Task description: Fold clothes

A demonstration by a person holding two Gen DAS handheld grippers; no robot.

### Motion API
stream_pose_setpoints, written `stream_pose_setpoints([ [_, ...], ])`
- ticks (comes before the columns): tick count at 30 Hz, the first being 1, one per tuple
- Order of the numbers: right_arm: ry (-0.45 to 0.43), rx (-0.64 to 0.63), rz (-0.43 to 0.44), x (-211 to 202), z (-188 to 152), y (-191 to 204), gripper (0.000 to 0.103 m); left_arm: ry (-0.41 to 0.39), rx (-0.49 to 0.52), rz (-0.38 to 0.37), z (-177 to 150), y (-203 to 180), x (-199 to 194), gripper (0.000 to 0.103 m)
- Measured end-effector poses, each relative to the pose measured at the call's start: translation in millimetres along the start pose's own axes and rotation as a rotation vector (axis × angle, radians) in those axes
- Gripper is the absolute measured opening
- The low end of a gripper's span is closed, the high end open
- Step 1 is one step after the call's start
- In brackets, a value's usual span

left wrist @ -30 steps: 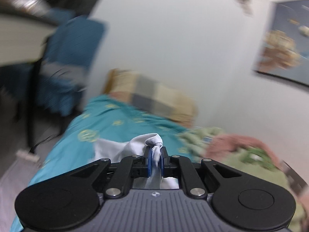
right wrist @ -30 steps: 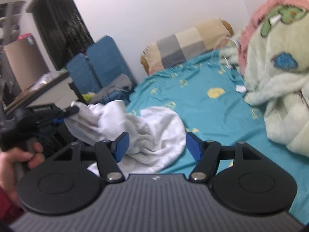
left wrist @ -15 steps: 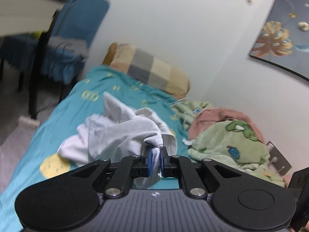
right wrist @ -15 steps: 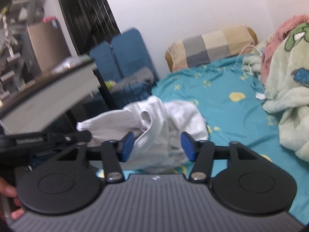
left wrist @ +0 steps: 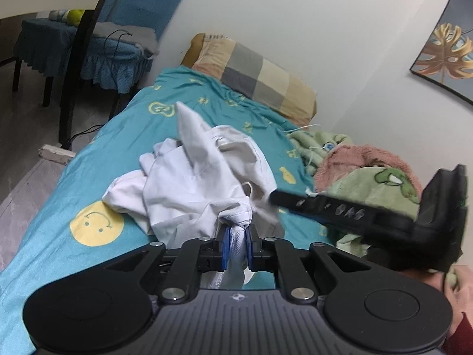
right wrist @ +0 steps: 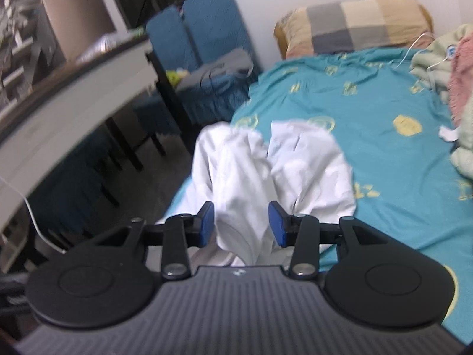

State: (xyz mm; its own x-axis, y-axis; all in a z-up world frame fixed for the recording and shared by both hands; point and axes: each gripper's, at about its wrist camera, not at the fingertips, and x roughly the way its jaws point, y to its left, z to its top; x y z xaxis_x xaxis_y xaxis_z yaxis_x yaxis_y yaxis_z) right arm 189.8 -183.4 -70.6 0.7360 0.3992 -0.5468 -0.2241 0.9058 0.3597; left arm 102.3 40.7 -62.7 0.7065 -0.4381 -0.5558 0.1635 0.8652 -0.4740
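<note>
A crumpled white garment [left wrist: 204,183] lies bunched on the teal bed sheet [left wrist: 97,165]. My left gripper [left wrist: 236,247] is shut on a gathered edge of the garment and holds it up off the bed. The garment also shows in the right wrist view [right wrist: 266,171]. My right gripper [right wrist: 241,227] is open, its blue pads [right wrist: 207,222] on either side of a hanging fold of the garment without pinching it. In the left wrist view the right gripper's finger [left wrist: 340,210] reaches in from the right beside the garment.
A checked pillow [left wrist: 260,80] lies at the head of the bed. A green and pink blanket [left wrist: 372,174] is heaped on the bed's right side. A blue-covered chair [left wrist: 118,41] and a table [right wrist: 59,94] stand left of the bed.
My right gripper has moved in toward the garment and narrowed, and a fold now sits between its pads. My left gripper has kept its hold and swung its view down over the bed.
</note>
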Motion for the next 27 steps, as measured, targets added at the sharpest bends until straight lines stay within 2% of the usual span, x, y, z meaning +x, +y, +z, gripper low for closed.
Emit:
stream_pose_setpoints([
  [4,0.038,-0.021,-0.019,14.5,-8.1,0.0,0.043,0.020,-0.020,0.011,-1.1,6.0,9.1,0.011],
  [5,0.047,-0.026,-0.024,18.1,-10.1,0.1,0.036,0.018,-0.018,0.015,-1.2,6.1,9.8,0.011],
  [6,0.057,-0.032,-0.029,21.7,-12.2,0.1,0.023,0.013,-0.016,0.020,-1.3,6.0,10.0,0.011],
  [9,0.085,-0.048,-0.044,32.6,-18.2,0.1,0.012,-0.002,-0.022,0.033,-1.3,5.6,7.7,0.011],
  [19,0.111,-0.040,-0.117,16.2,-23.5,-8.6,0.011,-0.085,-0.019,0.087,-0.3,2.1,-11.2,0.011],
  [22,0.152,-0.031,-0.143,16.3,-29.9,-14.7,0.011,-0.105,-0.027,0.107,0.4,2.1,-16.8,0.012],
  [27,0.275,0.007,-0.159,22.3,-51.0,-25.0,0.011,-0.126,-0.044,0.136,2.0,4.1,-23.1,0.012],
])
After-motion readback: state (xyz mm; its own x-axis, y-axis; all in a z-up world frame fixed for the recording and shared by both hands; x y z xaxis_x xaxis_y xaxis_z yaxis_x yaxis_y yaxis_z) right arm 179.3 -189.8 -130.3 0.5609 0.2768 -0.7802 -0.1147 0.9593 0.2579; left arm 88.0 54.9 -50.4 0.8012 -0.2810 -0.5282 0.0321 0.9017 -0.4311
